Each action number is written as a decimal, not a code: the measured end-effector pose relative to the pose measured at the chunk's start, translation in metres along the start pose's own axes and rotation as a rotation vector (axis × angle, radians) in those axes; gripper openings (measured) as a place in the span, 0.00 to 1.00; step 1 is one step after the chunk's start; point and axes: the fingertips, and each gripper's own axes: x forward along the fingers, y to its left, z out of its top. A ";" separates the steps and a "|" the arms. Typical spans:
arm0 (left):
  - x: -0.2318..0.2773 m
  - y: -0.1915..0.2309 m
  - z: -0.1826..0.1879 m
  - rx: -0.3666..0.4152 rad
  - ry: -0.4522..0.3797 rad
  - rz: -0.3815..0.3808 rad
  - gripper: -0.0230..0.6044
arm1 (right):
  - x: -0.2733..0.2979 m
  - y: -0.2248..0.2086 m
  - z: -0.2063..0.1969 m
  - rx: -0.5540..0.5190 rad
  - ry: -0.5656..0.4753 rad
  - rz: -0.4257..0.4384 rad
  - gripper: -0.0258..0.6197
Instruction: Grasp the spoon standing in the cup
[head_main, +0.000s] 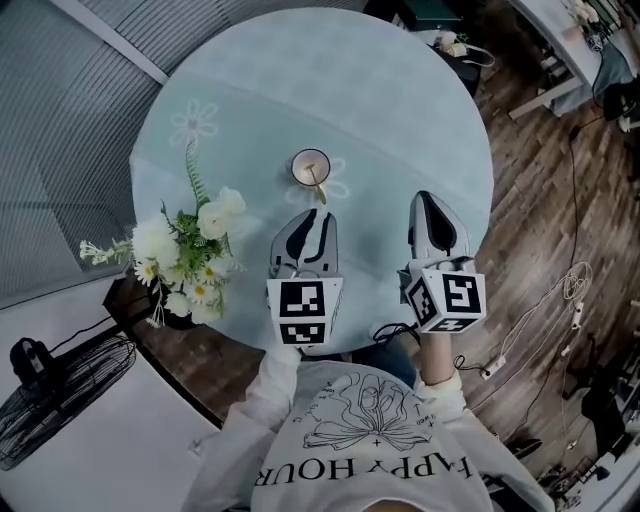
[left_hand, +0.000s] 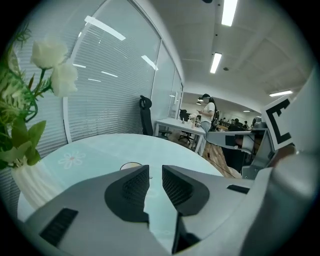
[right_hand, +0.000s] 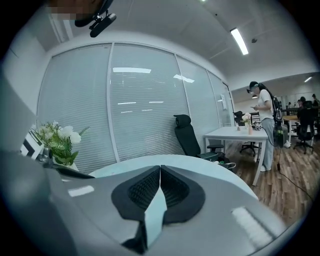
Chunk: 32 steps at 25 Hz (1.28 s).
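1. Spoon (head_main: 318, 184) standing in the cup (head_main: 311, 167) near the middle of the round bench (head_main: 400, 100) in the head view, handle tipped over the rim toward 5 o'clock. Left claw (head_main: 310, 216) at the cup's 6 o'clock, just short of it. Right claw (head_main: 428, 200) at 3 o'clock of the left one, well apart from the cup. Flowers (head_main: 190, 255) at the bench's 8 o'clock edge.
2. Left gripper view: left claw (left_hand: 155, 172) parted by a narrow gap, with nothing between the ribbed pads (left_hand: 134, 187). Only a sliver of the cup (left_hand: 131, 165) showing, just beyond the near jaw at 11 o'clock; spoon not to be made out here. Flowers (left_hand: 50, 65) high at 10 o'clock.
3. Right gripper view: right claw (right_hand: 160, 170) closed, tips meeting, nothing held. Flowers (right_hand: 57, 140) at 9 o'clock, and an office chair (right_hand: 187, 132) past the bench at 1 o'clock.
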 end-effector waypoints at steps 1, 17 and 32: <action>0.002 0.000 -0.002 -0.004 0.003 0.006 0.14 | 0.003 -0.002 -0.002 0.001 0.007 0.008 0.06; 0.033 0.008 -0.023 0.019 0.054 0.077 0.20 | 0.019 -0.021 -0.030 0.016 0.076 0.071 0.06; 0.054 0.019 -0.035 0.062 0.079 0.165 0.20 | 0.027 -0.030 -0.049 0.027 0.112 0.121 0.06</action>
